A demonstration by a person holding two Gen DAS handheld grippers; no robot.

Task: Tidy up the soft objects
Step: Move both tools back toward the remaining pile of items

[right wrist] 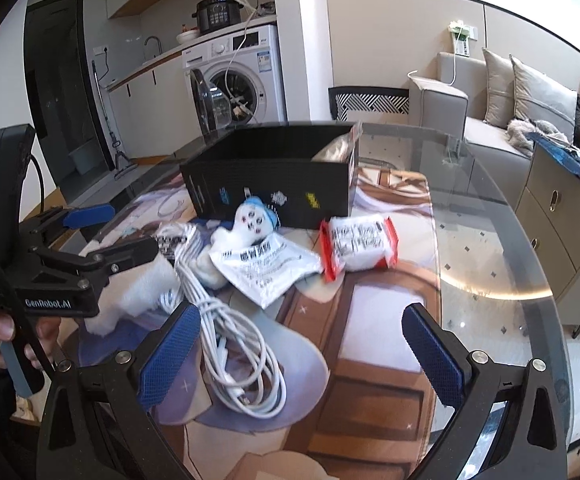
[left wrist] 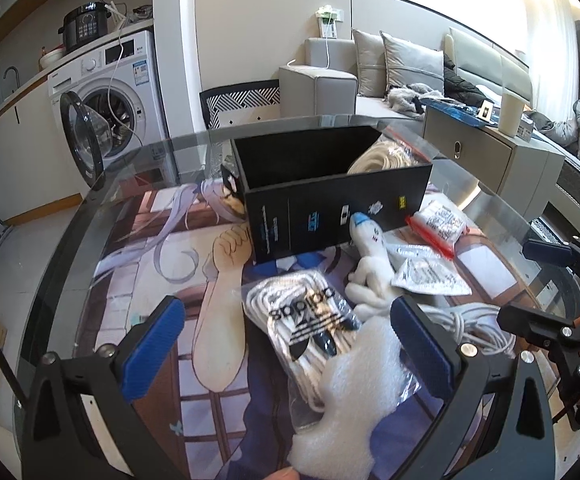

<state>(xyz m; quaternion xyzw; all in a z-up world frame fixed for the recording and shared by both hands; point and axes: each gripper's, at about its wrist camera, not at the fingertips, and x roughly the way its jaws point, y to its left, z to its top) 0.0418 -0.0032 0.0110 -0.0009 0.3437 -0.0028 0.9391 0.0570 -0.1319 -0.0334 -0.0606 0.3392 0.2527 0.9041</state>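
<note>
The left gripper [left wrist: 290,340] hangs wide open over the bagged Adidas laces [left wrist: 310,320], with white foam wrap [left wrist: 342,408] at its five o'clock. To do this well, I'd centre both pads on the bag's bulk before closing. The black box [left wrist: 330,196] waits at twelve o'clock, the plush doll [left wrist: 370,264] against its front. The right gripper [right wrist: 298,348], jaws also apart and empty, hovers beside the white cable coil [right wrist: 233,352] at its nine o'clock.
</note>
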